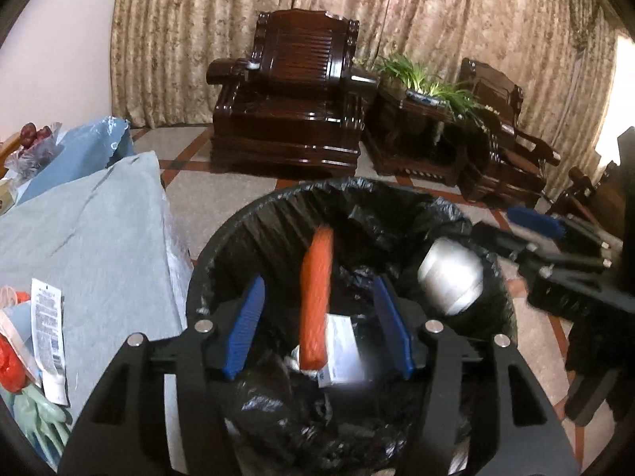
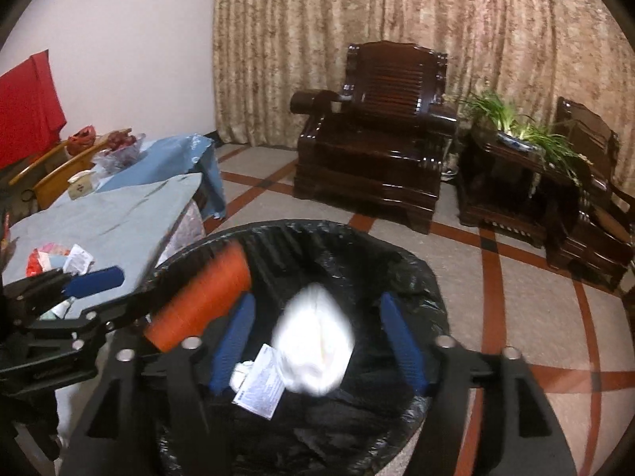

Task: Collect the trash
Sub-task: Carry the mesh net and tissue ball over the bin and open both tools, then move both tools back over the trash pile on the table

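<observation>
A round bin with a black liner point(image 1: 254, 214) point(image 2: 317, 227) stands on the floor under both grippers. My left gripper point(image 1: 317, 281) is open over the bin. An orange wrapper point(image 1: 316, 301) point(image 2: 198, 301) hangs blurred between its blue pads and touches neither. My right gripper point(image 2: 316, 297) is open too, and a blurred white crumpled wad point(image 2: 313, 341) point(image 1: 450, 279) sits between its pads, clear of both. A white printed packet point(image 2: 260, 384) point(image 1: 341, 351) lies inside the bin. My right gripper's blue pad point(image 1: 535, 222) shows beside the bin's right rim.
A table under a blue-grey cloth point(image 1: 91, 230) point(image 2: 119, 214) stands left of the bin. It carries a white tube point(image 1: 49, 329), a red wrapper point(image 1: 10, 361), a green glove point(image 1: 43, 416) and small wrappers point(image 2: 59, 258). Dark wooden armchairs point(image 1: 285, 111) and a plant stand point(image 1: 420, 127) line the curtain.
</observation>
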Available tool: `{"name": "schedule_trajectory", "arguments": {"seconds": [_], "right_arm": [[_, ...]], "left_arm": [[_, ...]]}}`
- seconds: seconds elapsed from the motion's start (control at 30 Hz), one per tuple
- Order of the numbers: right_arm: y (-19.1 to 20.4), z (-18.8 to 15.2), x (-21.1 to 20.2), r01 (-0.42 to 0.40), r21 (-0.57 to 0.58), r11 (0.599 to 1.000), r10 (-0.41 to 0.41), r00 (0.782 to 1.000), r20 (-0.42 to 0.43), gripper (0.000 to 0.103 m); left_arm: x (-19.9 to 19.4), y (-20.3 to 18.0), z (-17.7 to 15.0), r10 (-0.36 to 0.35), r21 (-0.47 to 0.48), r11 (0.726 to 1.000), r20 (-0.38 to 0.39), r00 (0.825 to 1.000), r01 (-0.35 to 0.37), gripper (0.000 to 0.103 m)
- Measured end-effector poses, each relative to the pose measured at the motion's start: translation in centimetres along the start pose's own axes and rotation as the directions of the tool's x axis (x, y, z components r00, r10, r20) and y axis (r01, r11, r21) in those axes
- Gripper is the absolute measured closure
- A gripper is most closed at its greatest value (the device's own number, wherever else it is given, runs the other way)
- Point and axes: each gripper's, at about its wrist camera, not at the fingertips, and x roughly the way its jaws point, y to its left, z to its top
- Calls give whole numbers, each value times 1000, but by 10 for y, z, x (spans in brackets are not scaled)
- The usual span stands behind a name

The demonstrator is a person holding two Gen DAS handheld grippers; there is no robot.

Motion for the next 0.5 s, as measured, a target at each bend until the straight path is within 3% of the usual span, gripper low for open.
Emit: {"name": "schedule_trajectory", "arguments": {"seconds": [0.17, 0.37, 0.5], "right_arm": [[2, 2, -10, -5, 9, 1000, 5, 999, 38, 7], [23, 11, -15, -65, 2, 998, 65, 996, 62, 6], [51, 12, -18, -126, -18, 992, 127, 990, 66, 6]], "left_arm": [[-18, 16, -12, 63, -7, 998, 23, 998, -63, 28], [-63, 43, -19, 166, -43, 986, 93, 982, -163, 14], [-95, 65, -21, 235, -101, 970, 125, 964, -223, 11]]}}
